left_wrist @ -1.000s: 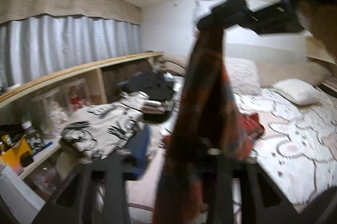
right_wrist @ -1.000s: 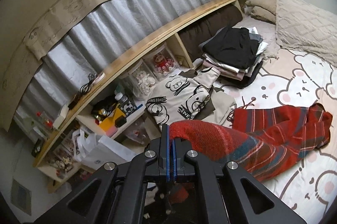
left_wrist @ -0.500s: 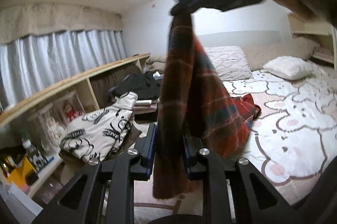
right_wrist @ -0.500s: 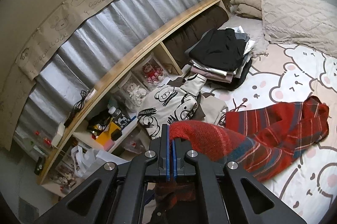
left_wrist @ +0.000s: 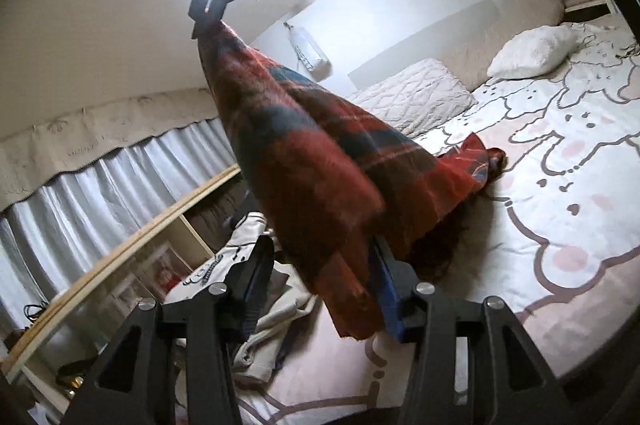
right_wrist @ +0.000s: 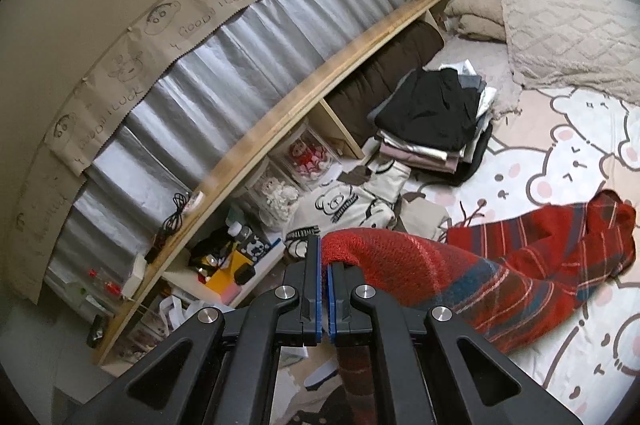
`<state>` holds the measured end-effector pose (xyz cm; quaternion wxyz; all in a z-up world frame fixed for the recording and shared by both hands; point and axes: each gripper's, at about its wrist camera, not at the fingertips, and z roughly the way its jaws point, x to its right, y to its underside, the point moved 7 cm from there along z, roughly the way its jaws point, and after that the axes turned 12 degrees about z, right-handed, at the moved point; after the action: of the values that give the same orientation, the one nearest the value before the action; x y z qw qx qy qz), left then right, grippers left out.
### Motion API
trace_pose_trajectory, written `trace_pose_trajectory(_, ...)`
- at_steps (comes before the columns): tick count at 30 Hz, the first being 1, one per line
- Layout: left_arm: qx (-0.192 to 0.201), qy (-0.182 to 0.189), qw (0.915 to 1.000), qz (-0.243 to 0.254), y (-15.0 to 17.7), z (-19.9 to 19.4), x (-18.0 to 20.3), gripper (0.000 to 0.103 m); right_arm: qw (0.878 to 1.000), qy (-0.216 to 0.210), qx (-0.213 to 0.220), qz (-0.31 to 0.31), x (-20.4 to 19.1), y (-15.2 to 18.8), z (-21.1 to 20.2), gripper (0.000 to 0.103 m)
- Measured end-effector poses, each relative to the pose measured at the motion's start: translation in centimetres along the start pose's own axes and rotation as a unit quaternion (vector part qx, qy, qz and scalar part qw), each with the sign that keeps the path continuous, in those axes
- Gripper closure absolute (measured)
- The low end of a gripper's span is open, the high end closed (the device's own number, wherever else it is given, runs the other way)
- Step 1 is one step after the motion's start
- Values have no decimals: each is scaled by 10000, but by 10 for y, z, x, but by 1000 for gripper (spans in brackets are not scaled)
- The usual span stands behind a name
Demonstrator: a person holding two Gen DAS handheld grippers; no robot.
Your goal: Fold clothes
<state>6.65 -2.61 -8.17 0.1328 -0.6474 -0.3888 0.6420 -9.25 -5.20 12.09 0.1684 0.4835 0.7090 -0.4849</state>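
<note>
Above bear-print bed (left_wrist: 560, 185), right hand-held gripper (right_wrist: 324, 257) clamps red plaid scarf (left_wrist: 312, 161) by one edge, jaws fully closed on fabric. Scarf hangs in drape down to bedding, far end bunched on cover. Left hand-held gripper (left_wrist: 320, 265) jaws opening, lower scarf fold between them, pads not pressing. Folded clothes stack (right_wrist: 436, 121) beside wooden shelf (right_wrist: 280, 129).

At the bottom centre, the right hand-held gripper (right_wrist: 324, 257) pinches the edge of a red plaid woollen scarf (right_wrist: 500, 281), which trails right across the bear-print bedsheet (right_wrist: 568, 153). A stack of folded clothes topped with black (right_wrist: 436, 121) sits at centre right beside the long wooden shelf (right_wrist: 280, 133).
</note>
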Motion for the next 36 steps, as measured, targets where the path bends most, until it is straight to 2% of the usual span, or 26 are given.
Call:
trace_pose_trajectory(9, 412, -869, 9945, -420, -16, -10, -36, 54, 10000, -27, 49, -14, -3, -2, -6, 101)
trace_pose_trajectory(16, 542, -1133, 9901, -632, -23, -25, -75, 54, 9998, 175, 10, 89, 15, -1, 1, 101)
trace_pose_trajectory(19, 557, -1132, 9897, -676, -24, -28, -85, 54, 9994, 271, 1, 226, 27, -3, 6, 101)
trace_pose_trajectory(21, 500, -1025, 9910, -706, -22, -26, -86, 57, 9989, 310, -4, 346, 35, -5, 9, 101)
trace_pose_trajectory(24, 390, -867, 9929, -718, -20, -20, -86, 73, 9984, 381, -30, 418, 42, -4, 11, 101)
trace_pose_trajectory(27, 400, -746, 9935, -763, -20, -20, -87, 81, 9973, 524, -8, 508, 54, -8, 14, 101)
trace_pose_trajectory(28, 402, -665, 9936, -819, -20, -20, -88, 89, 9968, 572, 2, 553, 59, -9, 14, 101)
trace_pose_trajectory(30, 357, -355, 9931, -1058, -20, -17, -91, 99, 9959, 649, -28, 626, 68, -10, 17, 101)
trace_pose_trajectory(31, 327, -115, 9914, -1259, -19, -13, -93, 99, 9953, 701, -55, 665, 74, -10, 18, 101)
trace_pose_trajectory(33, 270, 529, 9811, -1841, -16, -5, -101, 100, 9940, 840, -118, 688, 87, -8, 26, 101)
trace_pose_trajectory(36, 138, 1400, 9502, -2780, -6, 13, -117, 100, 9921, 1137, -266, 449, 103, 1, 39, 101)
